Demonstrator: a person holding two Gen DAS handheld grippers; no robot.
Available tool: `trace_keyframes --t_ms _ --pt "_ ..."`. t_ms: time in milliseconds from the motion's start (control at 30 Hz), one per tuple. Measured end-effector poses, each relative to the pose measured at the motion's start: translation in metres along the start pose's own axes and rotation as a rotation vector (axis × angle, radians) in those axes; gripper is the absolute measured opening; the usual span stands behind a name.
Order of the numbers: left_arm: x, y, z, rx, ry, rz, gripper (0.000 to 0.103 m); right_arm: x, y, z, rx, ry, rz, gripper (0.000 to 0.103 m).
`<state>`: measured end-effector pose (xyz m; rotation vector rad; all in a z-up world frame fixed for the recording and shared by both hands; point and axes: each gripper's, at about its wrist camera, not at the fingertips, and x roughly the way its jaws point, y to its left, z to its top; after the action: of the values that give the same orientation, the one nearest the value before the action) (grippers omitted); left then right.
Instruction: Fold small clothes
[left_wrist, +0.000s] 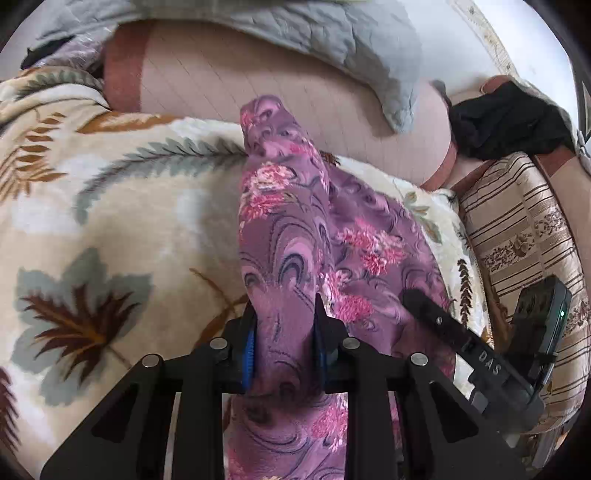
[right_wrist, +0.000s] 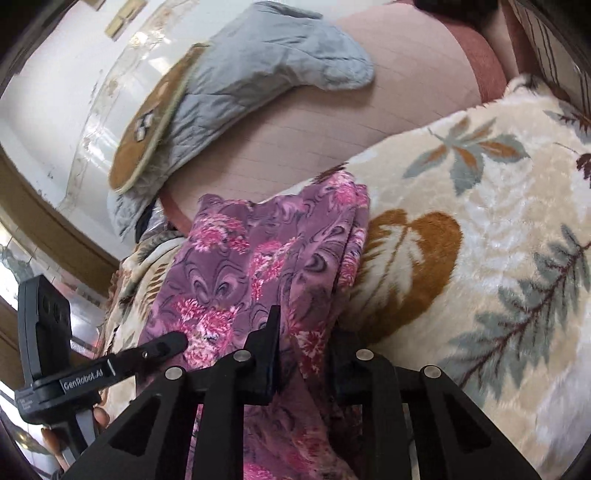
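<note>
Both the left gripper and right gripper clamp the purple floral garment, draped over a cream leaf-print blanket, with a grey quilted cloth lying well beyond.

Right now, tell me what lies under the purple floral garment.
The purple floral garment lies on a cream leaf-print blanket, held by the left gripper and right gripper. The garment hides whatever sits directly beneath its folds.
</note>
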<state>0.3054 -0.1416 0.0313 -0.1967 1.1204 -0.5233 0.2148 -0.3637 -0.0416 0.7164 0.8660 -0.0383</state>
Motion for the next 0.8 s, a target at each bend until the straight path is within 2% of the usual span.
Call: trace_keyframes --t_ms 300,500,600,700,733,800 --pt "-0.074 0.024 -0.033 -0.002 -0.059 0.049 0.022 -0.026 0.06 -0.037 -0.039 0.017 0.059 0.021" --pt "-0.123 0.08 -0.077 -0.082 -0.073 0.053 0.022 -0.027 0.104 -0.086 -0.058 0.075 0.16 0.021" --pt "-0.128 0.118 -0.106 -0.162 -0.041 0.044 0.022 -0.014 0.108 -0.117 -0.03 0.13 0.187 0.021" --pt "-0.105 0.154 -0.13 -0.24 0.063 0.07 0.023 0.015 0.102 -0.152 -0.018 0.234 0.122 0.022" --pt "-0.1 0.164 -0.135 -0.256 0.088 0.066 0.026 0.022 0.099 -0.16 -0.017 0.259 0.085 0.026" --pt "-0.106 0.175 -0.138 -0.278 0.076 0.01 0.026 0.018 0.095 -0.159 0.0 0.25 0.094 0.026"
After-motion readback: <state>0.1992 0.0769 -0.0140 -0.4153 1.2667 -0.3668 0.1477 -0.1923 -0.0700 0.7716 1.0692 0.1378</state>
